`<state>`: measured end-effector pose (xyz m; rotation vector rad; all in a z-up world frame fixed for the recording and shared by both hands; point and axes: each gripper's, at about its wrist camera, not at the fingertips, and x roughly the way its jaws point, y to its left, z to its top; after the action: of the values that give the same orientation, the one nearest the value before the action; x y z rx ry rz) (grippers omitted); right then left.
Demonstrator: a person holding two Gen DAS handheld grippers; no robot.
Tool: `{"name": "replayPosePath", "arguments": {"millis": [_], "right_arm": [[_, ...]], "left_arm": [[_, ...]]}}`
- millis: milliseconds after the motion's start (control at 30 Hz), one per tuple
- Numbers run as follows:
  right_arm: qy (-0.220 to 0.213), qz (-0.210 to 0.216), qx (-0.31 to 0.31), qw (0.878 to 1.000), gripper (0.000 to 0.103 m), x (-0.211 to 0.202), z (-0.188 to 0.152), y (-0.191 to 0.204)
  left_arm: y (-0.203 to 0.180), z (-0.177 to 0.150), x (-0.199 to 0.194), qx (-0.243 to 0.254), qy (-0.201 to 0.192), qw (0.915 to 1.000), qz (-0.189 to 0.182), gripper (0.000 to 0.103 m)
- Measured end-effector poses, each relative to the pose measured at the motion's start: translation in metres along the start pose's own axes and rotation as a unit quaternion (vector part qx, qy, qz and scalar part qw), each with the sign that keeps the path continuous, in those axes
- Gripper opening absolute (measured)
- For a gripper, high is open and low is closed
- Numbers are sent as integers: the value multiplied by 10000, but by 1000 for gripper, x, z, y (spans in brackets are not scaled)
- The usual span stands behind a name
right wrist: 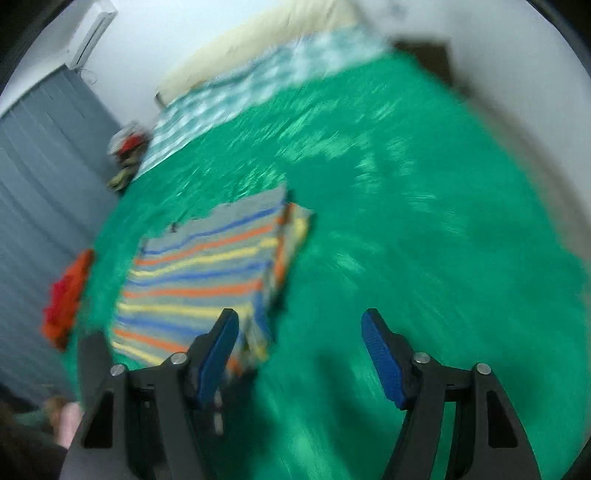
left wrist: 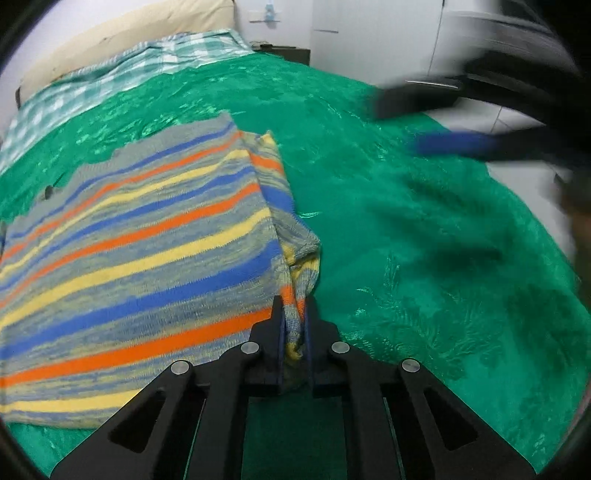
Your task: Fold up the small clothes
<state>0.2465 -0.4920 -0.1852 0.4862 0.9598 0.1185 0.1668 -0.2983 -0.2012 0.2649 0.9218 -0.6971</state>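
A small striped knit sweater [left wrist: 140,236], grey with blue, orange and yellow bands, lies flat on the green bedspread [left wrist: 424,240]. Its right side is folded over. My left gripper [left wrist: 293,314] is shut on the sweater's near right corner, pinching a bunched strip of fabric. My right gripper [right wrist: 301,325] is open and empty, held above the bedspread to the right of the sweater [right wrist: 207,269]; that view is motion-blurred. The right gripper also shows blurred at the upper right of the left wrist view [left wrist: 450,144].
A red-orange garment [right wrist: 66,295] lies at the bed's left edge. A pile of clothes [right wrist: 127,155] sits farther back by the grey curtain. A checked green sheet [left wrist: 122,77] and cream headboard [left wrist: 129,33] lie at the far end. White cabinets [left wrist: 388,33] stand beyond.
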Motion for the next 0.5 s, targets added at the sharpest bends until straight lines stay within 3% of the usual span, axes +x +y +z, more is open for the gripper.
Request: {"name": "replayPosePath", "arguments": {"millis": [100,267,300,333,367,500], "right_arm": [[751,359,413,9957,60,71,45,-14],[1069,943,1222,9822,57,136,83,-21],[1107,989,1246,9810,51,143,87,-17],[1128,837,1194,9829,22,148,90,-11],[1122,549,1085,9862,5,150,92,-6],[902,-32,497,9947,5,133,96,29]], "left_arm": [[-1,0,2,-68,3,10000,-54,7],[2,0,-2,-161,0,9997,-208,7],[1,-1,-3,-153,-3,9996,-224,6],[1,-1,-5,-152,-3,9996,-247,6],[2,-2,-8,-178,-23,9995,-277,6],[21,-3,-34,-666,-209,9962,-511,6]]}}
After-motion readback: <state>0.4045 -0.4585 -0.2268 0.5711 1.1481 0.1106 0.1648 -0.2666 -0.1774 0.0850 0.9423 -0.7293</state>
